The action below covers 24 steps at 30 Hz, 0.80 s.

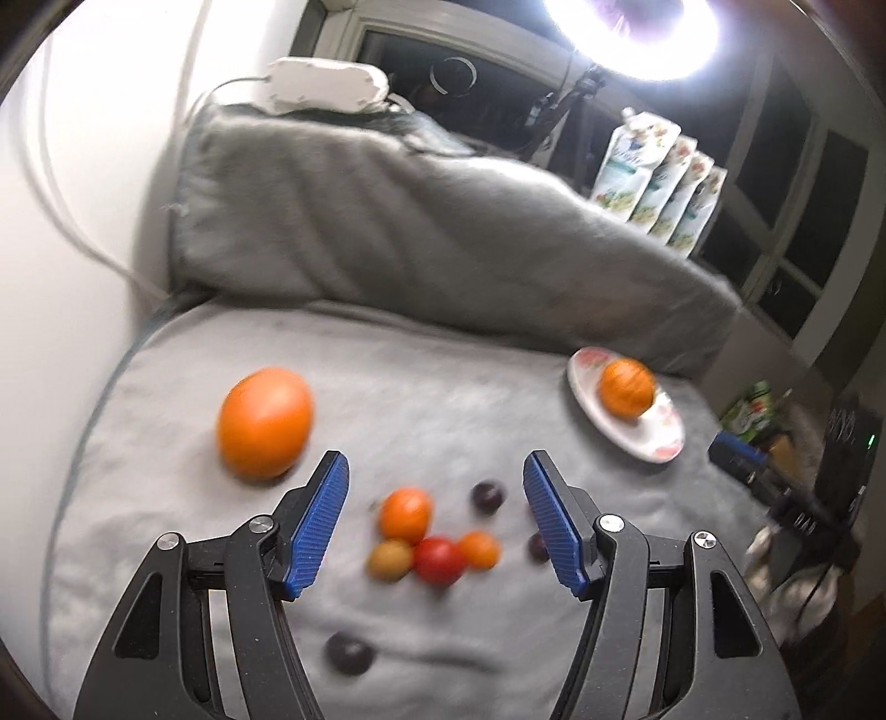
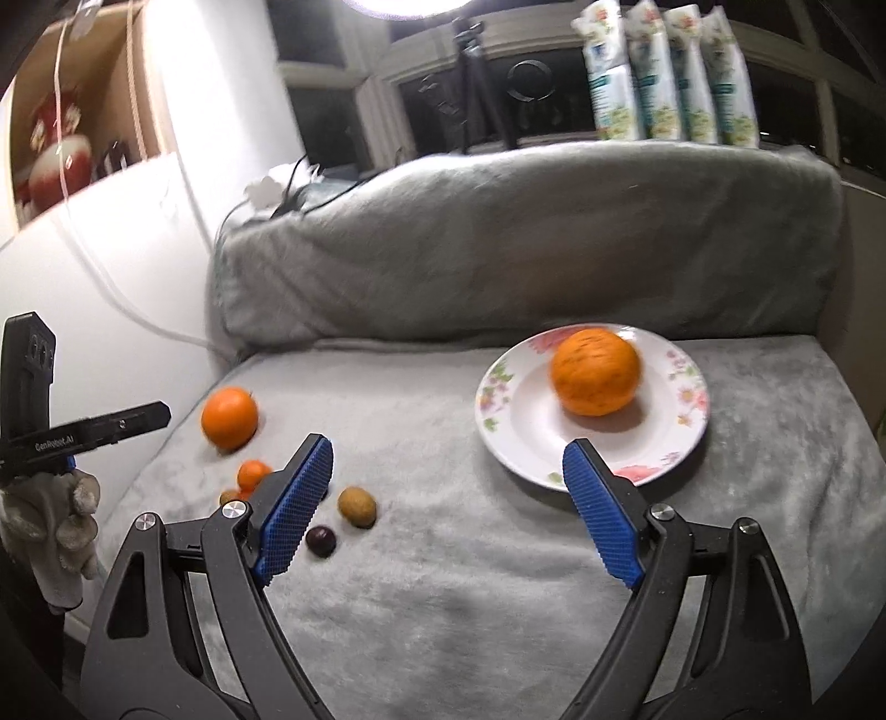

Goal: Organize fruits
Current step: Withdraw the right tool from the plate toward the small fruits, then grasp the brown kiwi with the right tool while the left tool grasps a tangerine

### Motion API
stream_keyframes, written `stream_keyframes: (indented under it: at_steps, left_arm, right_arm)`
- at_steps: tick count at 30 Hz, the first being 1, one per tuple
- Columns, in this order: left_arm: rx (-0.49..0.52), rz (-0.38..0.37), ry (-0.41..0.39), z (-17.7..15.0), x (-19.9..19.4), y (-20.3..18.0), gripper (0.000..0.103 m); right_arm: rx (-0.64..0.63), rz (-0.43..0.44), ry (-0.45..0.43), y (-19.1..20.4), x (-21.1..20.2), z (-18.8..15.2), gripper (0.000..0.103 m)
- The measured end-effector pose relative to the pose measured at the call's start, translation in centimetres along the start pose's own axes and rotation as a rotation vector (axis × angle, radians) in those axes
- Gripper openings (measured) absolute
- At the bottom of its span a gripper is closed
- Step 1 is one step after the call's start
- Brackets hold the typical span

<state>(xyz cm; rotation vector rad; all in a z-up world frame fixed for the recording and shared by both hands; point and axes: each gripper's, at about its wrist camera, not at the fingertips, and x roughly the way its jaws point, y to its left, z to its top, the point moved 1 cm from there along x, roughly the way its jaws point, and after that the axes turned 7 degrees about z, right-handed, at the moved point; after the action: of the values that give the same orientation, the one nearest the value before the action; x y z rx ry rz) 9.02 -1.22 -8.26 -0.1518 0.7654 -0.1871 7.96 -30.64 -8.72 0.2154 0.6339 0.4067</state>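
Note:
A floral white plate [image 2: 509,437] on the grey blanket holds one orange [image 2: 595,371]; the plate also shows in the left wrist view [image 1: 659,437] with that orange [image 1: 627,386]. A large orange [image 1: 264,423] lies at the left, also in the right wrist view [image 2: 229,416]. My left gripper [image 1: 437,476] is open above a cluster: a small orange [image 1: 405,515], a red fruit [image 1: 440,560], a yellowish fruit [image 1: 390,560] and dark plums [image 1: 488,495]. My right gripper [image 2: 448,454] is open and empty, near a yellowish fruit [image 2: 357,505] and a plum [image 2: 320,540].
A grey cushion [image 2: 526,238] backs the blanket [image 2: 443,581]. Several refill pouches [image 2: 664,72] stand on the sill behind. A white wall and cable [image 1: 83,221] are at the left. A bright ring lamp [image 1: 631,33] glares overhead. The gloved hand holding the other gripper [image 2: 50,531] shows at the left.

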Motion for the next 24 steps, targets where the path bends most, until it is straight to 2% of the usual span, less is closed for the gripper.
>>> stream_keyframes:
  at_steps: [5, 10, 14, 20, 24]
  left_arm:
    - [-0.043, 0.021, 0.039, -1.6, 0.7, 2.0, 0.064]
    - [-0.069, 0.0, 0.07, -2.4, 1.5, 2.9, 0.063]
    - [-0.078, -0.025, 0.098, -2.6, 2.3, 2.9, 0.056]
    - [-0.086, -0.066, 0.149, -2.6, 4.0, 2.7, 0.048]
    - [-0.092, -0.078, 0.18, -2.5, 5.1, 2.6, 0.041]
  right_arm:
    - [-0.018, 0.033, 0.054, 1.0, 1.5, -0.5, 0.088]
    - [-0.015, 0.06, 0.104, 1.3, 3.1, -1.0, 0.088]
    - [-0.009, 0.076, 0.141, 1.5, 4.2, -1.4, 0.087]
    - [-0.008, 0.101, 0.192, 1.9, 5.9, -2.0, 0.081]
    - [0.002, 0.126, 0.232, 2.1, 7.3, -2.3, 0.072]
